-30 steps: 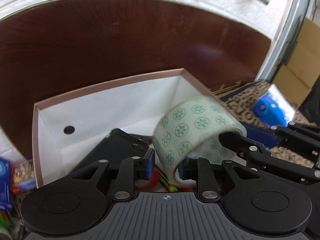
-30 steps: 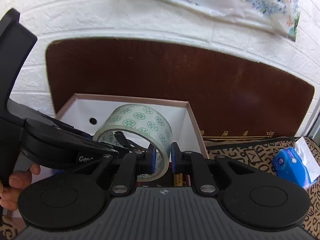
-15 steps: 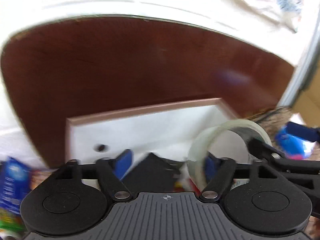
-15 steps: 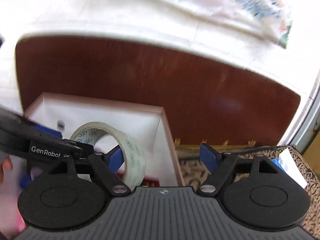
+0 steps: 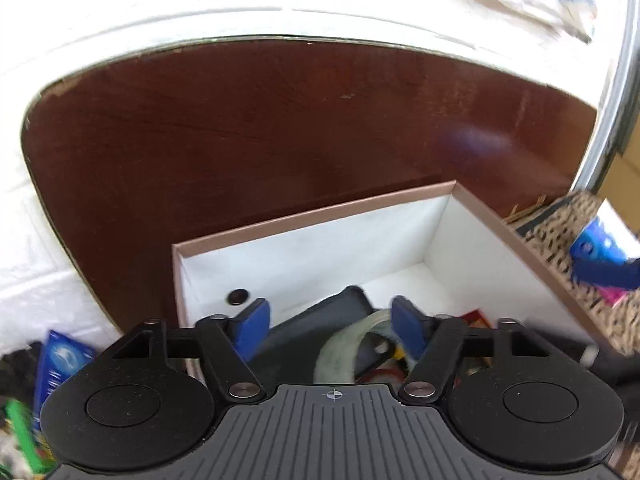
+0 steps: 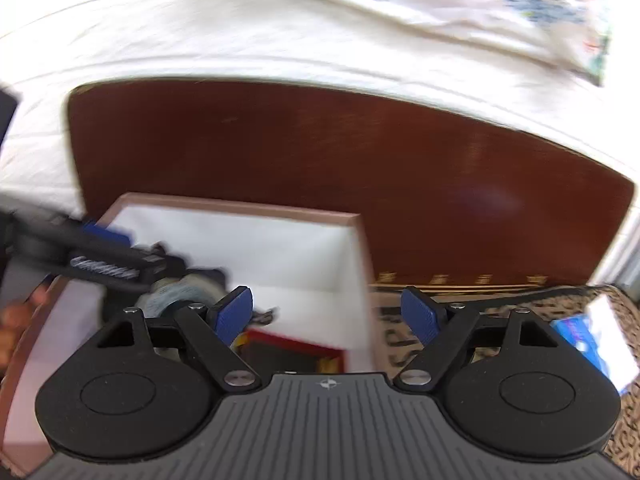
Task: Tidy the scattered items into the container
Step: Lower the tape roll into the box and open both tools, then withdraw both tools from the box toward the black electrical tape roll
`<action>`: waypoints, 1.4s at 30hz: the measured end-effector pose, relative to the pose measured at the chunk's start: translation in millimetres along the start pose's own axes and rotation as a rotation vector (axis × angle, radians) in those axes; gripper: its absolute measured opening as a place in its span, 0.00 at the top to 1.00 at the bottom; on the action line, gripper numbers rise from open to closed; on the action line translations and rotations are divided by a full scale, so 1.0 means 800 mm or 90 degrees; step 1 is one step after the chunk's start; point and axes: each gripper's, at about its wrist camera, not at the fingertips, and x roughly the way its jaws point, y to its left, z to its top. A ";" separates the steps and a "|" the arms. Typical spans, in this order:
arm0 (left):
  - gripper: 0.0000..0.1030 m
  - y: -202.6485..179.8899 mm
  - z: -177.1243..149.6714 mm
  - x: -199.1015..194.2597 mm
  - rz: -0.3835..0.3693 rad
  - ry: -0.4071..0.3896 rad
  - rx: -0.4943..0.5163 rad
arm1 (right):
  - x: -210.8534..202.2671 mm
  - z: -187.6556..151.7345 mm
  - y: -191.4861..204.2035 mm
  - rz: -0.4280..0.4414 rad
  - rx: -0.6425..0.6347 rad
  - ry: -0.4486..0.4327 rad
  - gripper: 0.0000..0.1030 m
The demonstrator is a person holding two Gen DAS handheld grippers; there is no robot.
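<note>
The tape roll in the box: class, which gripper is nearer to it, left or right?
Left. The tape roll lies in the box just below and between the open left gripper's fingers. The right gripper hangs open over the box's right wall, the roll off to its left.

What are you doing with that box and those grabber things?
Someone is tidying things into the white box with a grabber in each hand. The roll of tape now lies inside it, on a black case. The left gripper and right gripper have just let go; both stand open and empty.
</note>
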 end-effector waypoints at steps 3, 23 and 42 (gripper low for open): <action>0.26 0.010 -0.002 -0.006 0.016 -0.004 -0.015 | 0.008 -0.011 0.032 0.069 -0.061 0.039 0.46; 0.22 0.063 -0.025 -0.025 -0.097 -0.019 -0.056 | 0.056 0.005 0.087 0.037 -0.109 0.062 0.32; 0.02 0.064 -0.049 -0.097 -0.085 -0.025 -0.070 | -0.002 0.011 0.098 -0.119 -0.135 0.033 0.16</action>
